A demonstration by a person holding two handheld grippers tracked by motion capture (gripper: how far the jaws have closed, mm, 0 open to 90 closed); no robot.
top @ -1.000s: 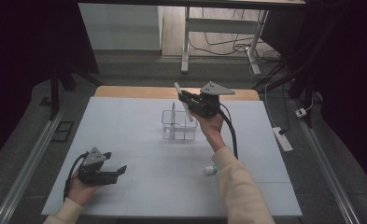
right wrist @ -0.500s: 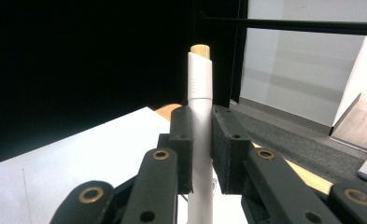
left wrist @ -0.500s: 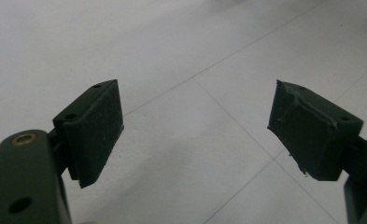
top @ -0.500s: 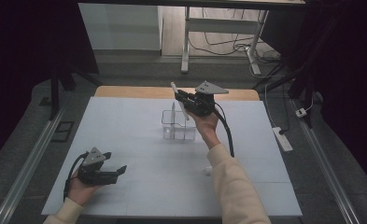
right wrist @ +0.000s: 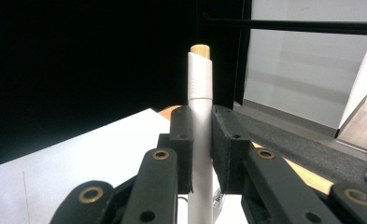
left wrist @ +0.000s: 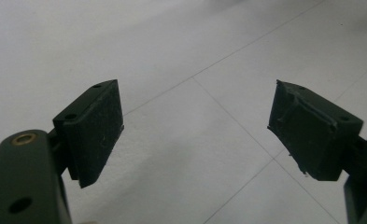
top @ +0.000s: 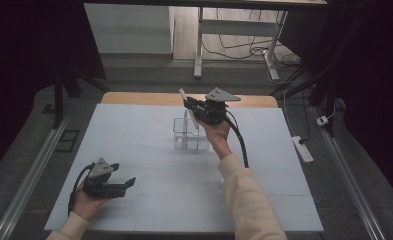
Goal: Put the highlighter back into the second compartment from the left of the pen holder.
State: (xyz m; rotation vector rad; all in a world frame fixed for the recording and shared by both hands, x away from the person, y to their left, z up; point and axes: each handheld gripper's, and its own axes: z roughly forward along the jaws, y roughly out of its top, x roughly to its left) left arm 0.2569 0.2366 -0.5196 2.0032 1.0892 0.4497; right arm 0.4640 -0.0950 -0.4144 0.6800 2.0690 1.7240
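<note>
White pen (right wrist: 201, 116) over the white table (top: 134, 130); dark room around.

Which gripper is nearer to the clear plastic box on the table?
Right. The right gripper, shut on a white pen, is just above the clear plastic box. The left gripper rests open far away, near the table's front left.

A slim white pen (right wrist: 200, 135) with a tan tip stands upright above the clear plastic organizer (top: 189, 135), midtable.
</note>
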